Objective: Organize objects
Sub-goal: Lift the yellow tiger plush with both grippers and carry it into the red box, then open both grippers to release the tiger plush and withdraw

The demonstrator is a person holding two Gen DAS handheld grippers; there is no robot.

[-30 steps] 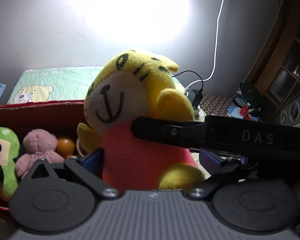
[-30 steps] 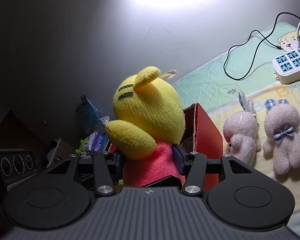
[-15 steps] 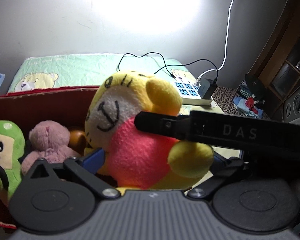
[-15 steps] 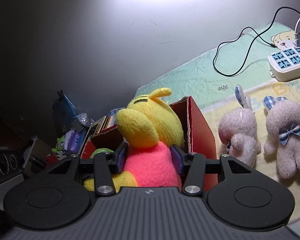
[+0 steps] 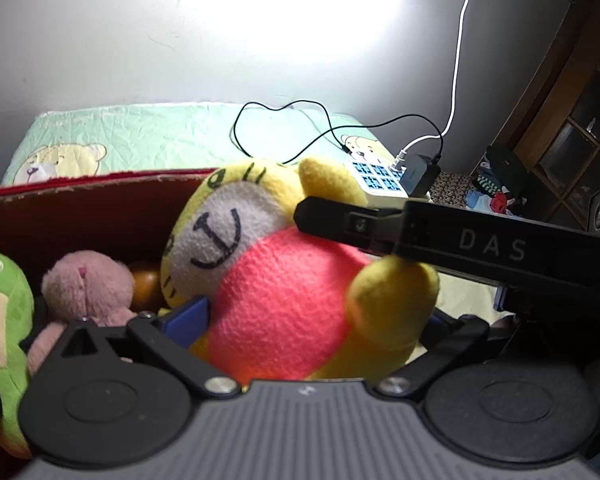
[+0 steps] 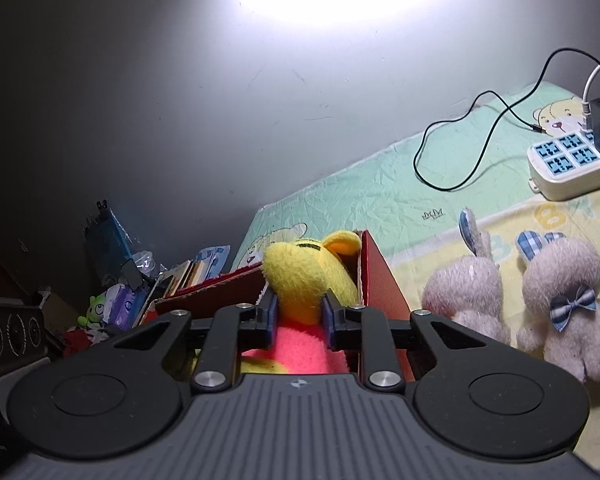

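Pinching the yellow tiger plush (image 6: 300, 292) from both sides, my right gripper (image 6: 299, 322) presses its blue pads (image 6: 270, 320) into the pink body just below the head. My left gripper (image 5: 300, 320) brackets the same toy (image 5: 284, 300): one blue pad (image 5: 186, 318) touches its flank, but the other finger is hidden behind a yellow paw, so I cannot tell whether that one is clamped. The plush sits tilted at the near corner of the red box (image 6: 374, 280), beside a pink plush (image 5: 86, 292) and a green plush (image 5: 2, 320) inside. Further off, two pale bunnies (image 6: 520, 296) sit on the bear-print sheet (image 6: 380, 196), and a power strip (image 6: 568, 164) lies beyond them.
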